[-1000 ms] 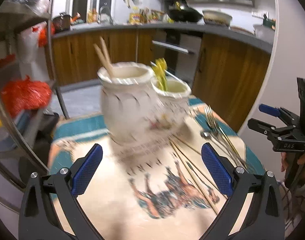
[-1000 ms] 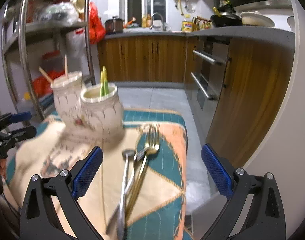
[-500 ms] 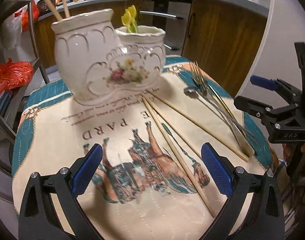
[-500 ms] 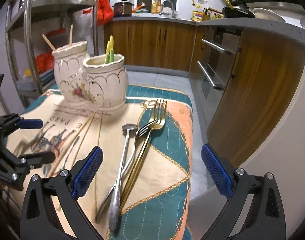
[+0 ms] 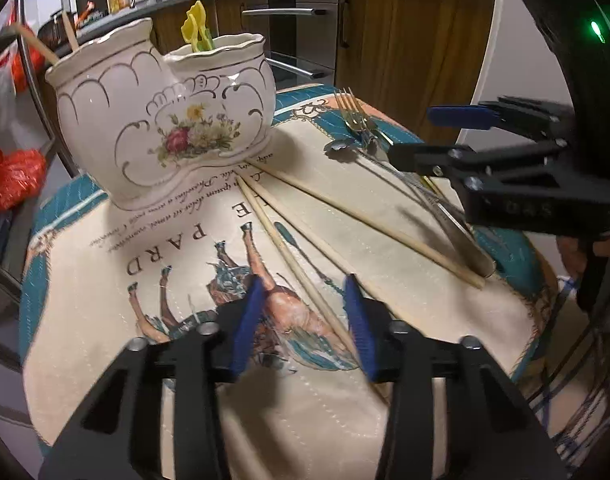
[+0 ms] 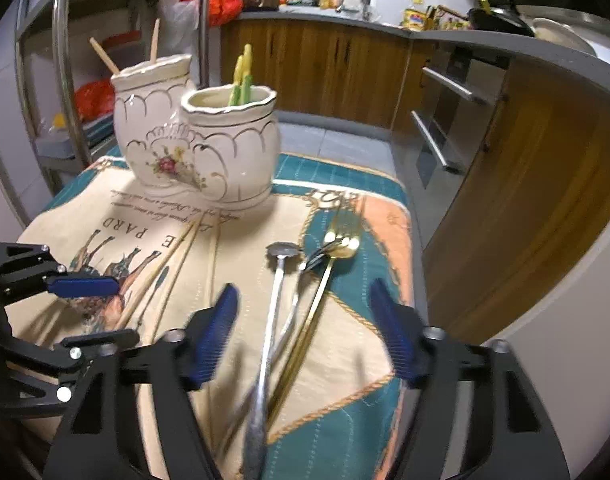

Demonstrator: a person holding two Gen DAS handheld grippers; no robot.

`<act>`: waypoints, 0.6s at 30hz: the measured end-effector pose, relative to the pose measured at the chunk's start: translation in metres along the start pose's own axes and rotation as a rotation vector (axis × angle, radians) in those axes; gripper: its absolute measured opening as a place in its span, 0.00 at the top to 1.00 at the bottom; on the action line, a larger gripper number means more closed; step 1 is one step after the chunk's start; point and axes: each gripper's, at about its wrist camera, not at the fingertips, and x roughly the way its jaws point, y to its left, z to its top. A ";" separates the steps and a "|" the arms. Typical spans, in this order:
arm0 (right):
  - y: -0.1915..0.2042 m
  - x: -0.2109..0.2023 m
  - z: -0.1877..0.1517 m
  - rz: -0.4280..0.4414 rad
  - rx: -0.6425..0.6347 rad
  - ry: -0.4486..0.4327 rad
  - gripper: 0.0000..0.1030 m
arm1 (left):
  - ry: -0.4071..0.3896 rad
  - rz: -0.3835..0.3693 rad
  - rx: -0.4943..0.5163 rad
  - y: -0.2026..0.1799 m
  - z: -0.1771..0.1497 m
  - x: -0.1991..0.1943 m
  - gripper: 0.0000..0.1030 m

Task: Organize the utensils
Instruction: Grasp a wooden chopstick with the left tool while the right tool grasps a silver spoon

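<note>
A cream ceramic double-pot holder [image 5: 165, 120] stands at the back of the printed cloth; it also shows in the right wrist view [image 6: 197, 148]. Its left pot holds wooden sticks, its right pot yellow-green utensils [image 5: 197, 28]. Three wooden chopsticks [image 5: 289, 248] lie on the cloth. My left gripper [image 5: 303, 324] is open, its jaws partly closed around the near end of one chopstick without gripping it. Metal utensils, a silver spoon [image 6: 271, 316] and gold forks [image 6: 329, 264], lie to the right. My right gripper [image 6: 305, 332] is open with its jaws either side of their handles.
The cloth [image 5: 105, 300] covers a small table whose right edge [image 6: 409, 260] drops to the kitchen floor. A metal shelf rack [image 6: 65, 60] stands behind left. Wooden cabinets and an oven [image 6: 445, 120] line the back and right.
Both grippers have dropped toward the table and narrowed their jaws. The left now straddles a chopstick end; the right has moved over the metal utensil handles.
</note>
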 end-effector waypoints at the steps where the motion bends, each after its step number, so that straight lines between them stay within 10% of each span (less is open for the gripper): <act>1: 0.002 0.002 0.001 0.010 -0.003 0.006 0.48 | 0.001 -0.002 0.004 0.001 0.001 0.000 0.76; 6: 0.011 0.015 0.008 0.067 -0.011 0.055 0.73 | 0.006 0.006 0.034 0.005 -0.003 -0.005 0.91; 18: 0.018 0.036 0.013 0.035 0.005 0.114 0.81 | 0.019 0.001 0.025 0.036 -0.014 -0.019 0.95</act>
